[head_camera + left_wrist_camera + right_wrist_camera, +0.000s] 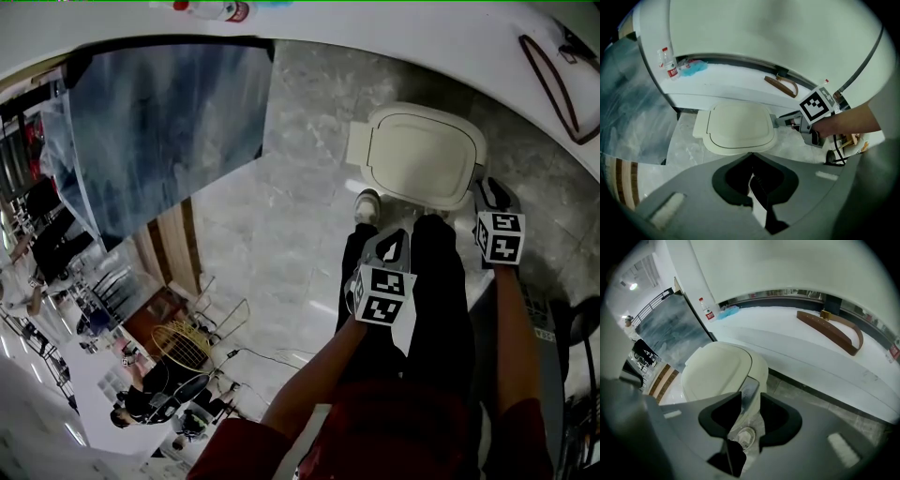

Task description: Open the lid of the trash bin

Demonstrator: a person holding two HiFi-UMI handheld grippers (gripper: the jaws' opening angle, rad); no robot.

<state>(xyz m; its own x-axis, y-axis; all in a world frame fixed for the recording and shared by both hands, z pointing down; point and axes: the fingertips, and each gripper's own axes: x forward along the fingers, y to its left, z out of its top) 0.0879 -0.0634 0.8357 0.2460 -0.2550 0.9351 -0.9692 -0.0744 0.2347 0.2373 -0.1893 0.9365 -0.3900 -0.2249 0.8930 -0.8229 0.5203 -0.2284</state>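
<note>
A cream trash bin (422, 155) stands on the marble floor with its lid (738, 126) down. The lid also shows in the right gripper view (717, 371). My left gripper (394, 239) hangs just in front of the bin and points down at the lid's near edge, its jaws shut and empty (752, 152). My right gripper (489, 190) is at the bin's right side, close to the lid's rim, also seen from the left gripper view (780, 121). Its jaws stand open (751, 393) around a grey strip on the bin's side without pressing on it.
A curved white counter (797, 348) runs behind the bin, with a brown strap (834, 329), a water bottle (707, 309) and a blue cloth (727, 311) on it. A person's shoe (367, 204) is by the bin's front left. A glass panel (159, 122) stands left.
</note>
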